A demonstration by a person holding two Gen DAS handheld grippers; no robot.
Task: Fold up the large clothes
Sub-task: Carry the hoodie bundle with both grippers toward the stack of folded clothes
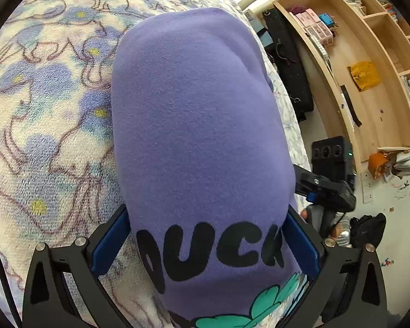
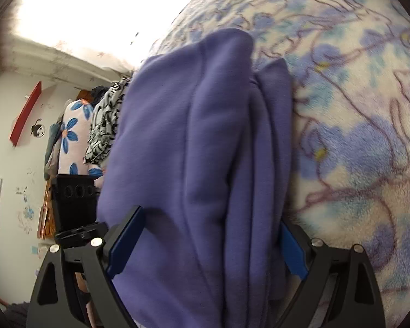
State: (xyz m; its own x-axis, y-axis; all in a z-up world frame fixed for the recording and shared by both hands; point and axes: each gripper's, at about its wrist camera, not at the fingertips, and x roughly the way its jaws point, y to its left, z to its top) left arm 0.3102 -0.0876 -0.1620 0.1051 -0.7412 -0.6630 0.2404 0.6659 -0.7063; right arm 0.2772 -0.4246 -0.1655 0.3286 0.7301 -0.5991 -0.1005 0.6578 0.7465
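**Purple sweatshirt folded into a bundle, both tools straddling it**

Left wrist view, left to right:
- 9 o'clock: floral fleece blanket (image 1: 41,109) on the bed, flat under everything.
- Centre, 12 to 6 o'clock: purple sweatshirt (image 1: 199,125), top face smooth, black lettering and a teal print at the near end.
- Left tool (image 1: 207,246): blue pads on either side of the near end, jaws wide. Both pads look to touch the cloth, but I can't tell whether they press or just bracket it.
- 2 to 3 o'clock: wooden shelving (image 1: 369,54) against the wall, well apart from the bed. Part of another black tool body shows near 4 o'clock.

Right wrist view, left to right:
- 9 o'clock: wall and a pile of other clothes (image 2: 76,136), off the bed.
- Centre: same sweatshirt (image 2: 194,150) edge-on, several stacked layers visible along its right side.
- Right tool (image 2: 207,248): jaws near full spread, bundle between them. Visible gap at the left pad, right pad half hidden behind the layers. Reads as not gripping.
- 3 o'clock: blanket (image 2: 355,136) again.

Progress, my read:
- Done: folds appear in, garment is a compact multi-layer packet lying on the bed.
- Left: probably only squaring the edges or 1 last fold, then backing both tools off. Can't confirm sleeves are tucked; underside hidden.
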